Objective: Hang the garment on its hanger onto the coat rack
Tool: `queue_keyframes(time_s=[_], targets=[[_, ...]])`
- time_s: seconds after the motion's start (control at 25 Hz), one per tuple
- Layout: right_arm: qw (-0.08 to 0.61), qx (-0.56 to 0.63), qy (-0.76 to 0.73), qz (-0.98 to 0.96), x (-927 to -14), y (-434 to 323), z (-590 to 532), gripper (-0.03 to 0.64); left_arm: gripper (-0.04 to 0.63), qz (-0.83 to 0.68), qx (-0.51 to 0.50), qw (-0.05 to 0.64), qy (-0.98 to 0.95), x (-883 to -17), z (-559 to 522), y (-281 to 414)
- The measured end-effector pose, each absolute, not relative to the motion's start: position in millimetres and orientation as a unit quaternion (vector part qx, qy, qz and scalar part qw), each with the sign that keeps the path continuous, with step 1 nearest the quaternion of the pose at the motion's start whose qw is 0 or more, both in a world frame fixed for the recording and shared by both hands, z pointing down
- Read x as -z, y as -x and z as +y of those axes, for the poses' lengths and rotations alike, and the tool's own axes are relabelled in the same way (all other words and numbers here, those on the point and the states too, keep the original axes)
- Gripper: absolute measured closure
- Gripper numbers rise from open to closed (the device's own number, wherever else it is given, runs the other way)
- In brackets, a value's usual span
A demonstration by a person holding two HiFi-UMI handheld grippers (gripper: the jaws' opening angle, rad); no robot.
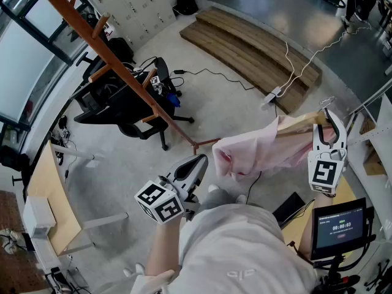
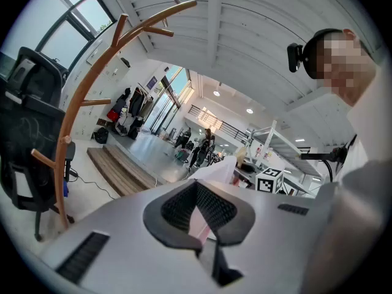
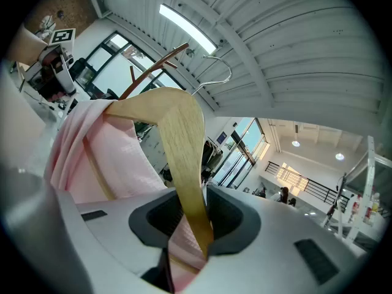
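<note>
A pale pink garment (image 1: 257, 152) hangs on a wooden hanger (image 1: 300, 124) in front of me. My right gripper (image 1: 329, 122) is shut on the hanger's arm (image 3: 184, 139), which runs up between its pads; the wire hook (image 3: 217, 72) rises above it. The garment (image 3: 98, 158) drapes to the left. The orange-brown wooden coat rack (image 1: 122, 72) stands to the left, leaning across the view, well apart from the hanger. My left gripper (image 1: 199, 162) is shut, low and just left of the garment's edge, gripping nothing I can see; the rack (image 2: 79, 97) is at its left.
A black office chair (image 1: 122, 103) stands right behind the rack. A wooden platform (image 1: 251, 48) lies farther back, with a white cable and power strip (image 1: 272, 94) on the floor. A screen on a stand (image 1: 340, 225) is at my right, a desk (image 1: 46, 195) at my left.
</note>
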State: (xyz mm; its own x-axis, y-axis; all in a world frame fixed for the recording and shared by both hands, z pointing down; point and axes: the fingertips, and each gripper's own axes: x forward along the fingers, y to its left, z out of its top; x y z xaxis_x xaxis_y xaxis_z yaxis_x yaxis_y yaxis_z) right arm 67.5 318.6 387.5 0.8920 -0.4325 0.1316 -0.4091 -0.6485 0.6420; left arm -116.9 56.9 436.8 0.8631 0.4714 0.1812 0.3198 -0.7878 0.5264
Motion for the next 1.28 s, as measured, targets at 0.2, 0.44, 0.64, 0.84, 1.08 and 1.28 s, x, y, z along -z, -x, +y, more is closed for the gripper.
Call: queue_keyframes(time_s=[0.2,0.44,0.64,0.84,1.08,1.28], targets=[[0.35,0.018,-0.909,-0.225,-380.5,-87.0,302.1,0.52,0.591,0.222,-0.154,0.25,-0.93,-434.0,37.2,94.4],[0.35,0.018,-0.913,-0.208,-395.2,-163.7,258.8,0.52,0.591,0.268,-0.151,0.233,-0.922,-446.6,-1.4,10.3],[0.345,0.032,-0.916,-0.201,-385.3,-207.7,216.7,0.52,0.591,0.289,-0.146,0.212,-0.922,-435.6,-26.6,-29.0],[0.333,0.064,-0.913,-0.227,-375.9,-275.7,173.7,0.52,0.591,0.267,-0.135,0.204,-0.932,-432.7,-48.9,-76.9],[0.321,0.111,-0.902,-0.267,-351.2,-289.2,133.0,0.52,0.591,0.224,-0.12,0.212,-0.944,-429.8,-62.2,-68.2],[0.316,0.128,-0.888,-0.308,-340.6,-332.0,100.0,0.52,0.591,0.184,-0.112,0.214,-0.953,-422.6,-72.3,-89.8]])
